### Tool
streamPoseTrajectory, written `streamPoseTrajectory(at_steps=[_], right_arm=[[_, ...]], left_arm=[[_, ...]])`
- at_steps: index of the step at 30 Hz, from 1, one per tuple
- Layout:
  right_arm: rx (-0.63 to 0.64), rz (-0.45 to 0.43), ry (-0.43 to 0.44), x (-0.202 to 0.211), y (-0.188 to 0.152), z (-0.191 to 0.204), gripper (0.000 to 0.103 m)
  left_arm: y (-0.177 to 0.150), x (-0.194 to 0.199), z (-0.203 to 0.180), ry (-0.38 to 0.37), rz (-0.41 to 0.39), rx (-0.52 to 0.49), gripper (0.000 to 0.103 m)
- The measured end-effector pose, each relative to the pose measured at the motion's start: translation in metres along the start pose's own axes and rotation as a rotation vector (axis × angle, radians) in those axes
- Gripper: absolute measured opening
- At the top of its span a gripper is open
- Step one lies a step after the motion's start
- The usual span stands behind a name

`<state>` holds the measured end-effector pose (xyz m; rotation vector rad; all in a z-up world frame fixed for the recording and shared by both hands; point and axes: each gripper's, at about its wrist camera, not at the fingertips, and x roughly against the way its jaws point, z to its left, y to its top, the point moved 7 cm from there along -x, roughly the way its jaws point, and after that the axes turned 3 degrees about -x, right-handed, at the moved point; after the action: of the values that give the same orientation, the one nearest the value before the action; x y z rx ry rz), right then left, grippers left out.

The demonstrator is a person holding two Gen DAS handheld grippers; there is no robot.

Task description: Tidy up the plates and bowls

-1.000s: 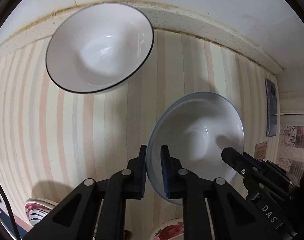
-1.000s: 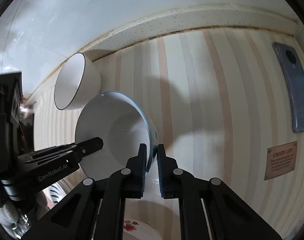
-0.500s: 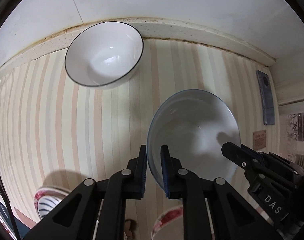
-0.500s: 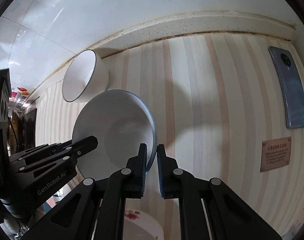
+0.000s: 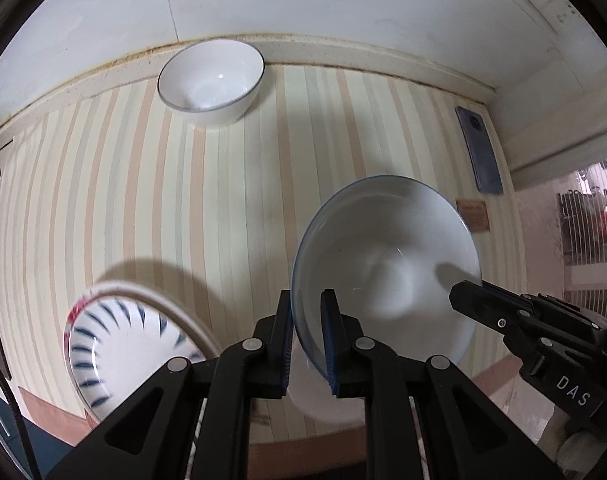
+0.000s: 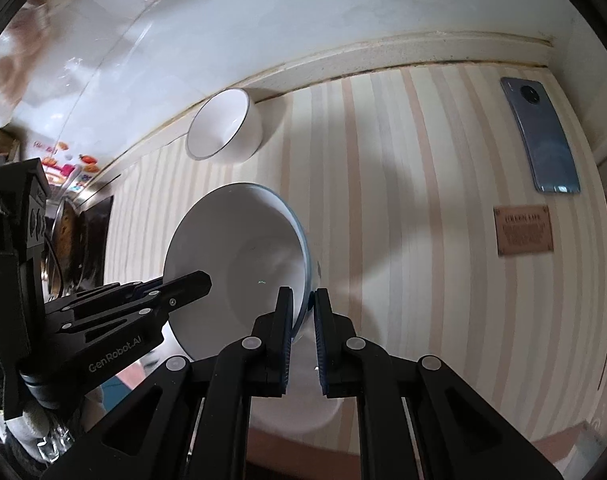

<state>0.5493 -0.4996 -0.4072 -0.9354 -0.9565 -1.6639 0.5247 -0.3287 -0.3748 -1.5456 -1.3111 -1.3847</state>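
now both tools pinch one blue-rimmed bowl [image 5: 387, 264] above the striped counter [image 5: 143, 200]: left tool [image 5: 306, 316] on its left rim, right tool [image 6: 302, 316] on the opposite rim.

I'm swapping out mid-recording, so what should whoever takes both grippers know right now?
Left gripper: shut on the blue-rimmed bowl, near-left rim.
Right gripper: shut on the same bowl's opposite rim.
The bowl is lifted off the striped tabletop.
Dark-rimmed white bowl sits by the wall; a blue-striped bowl is near the front edge.
Done: bowl picked up. Left: set it down, probably stacked with another bowl; mind the phone.
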Motion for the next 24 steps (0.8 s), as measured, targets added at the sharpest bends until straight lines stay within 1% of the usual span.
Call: streamPoseTrajectory(at_steps=[4,10,16,24], right_arm=[[-0.013,0.024,0.019,0.009,-0.028,-0.002,0.012],[-0.042,0.066,0.033,0.000,-0.063,-0.010,0.012],[-0.055,0.102,0.032,-0.014,-0.081,-0.018,0.012],[-0.070,0.126,0.027,-0.027,-0.091,-0.028,0.012]], left_arm=[[-0.023,0.000,-0.002,-0.011,0.027,-0.007,0.011],[-0.043,-0.011,-0.007,0.005,0.054,-0.034,0.011],[-0.052,-0.025,-0.009,0.029,0.082,-0.054,0.011],[-0.057,-0.044,-0.014,0.071,0.103,-0.098,0.011]])
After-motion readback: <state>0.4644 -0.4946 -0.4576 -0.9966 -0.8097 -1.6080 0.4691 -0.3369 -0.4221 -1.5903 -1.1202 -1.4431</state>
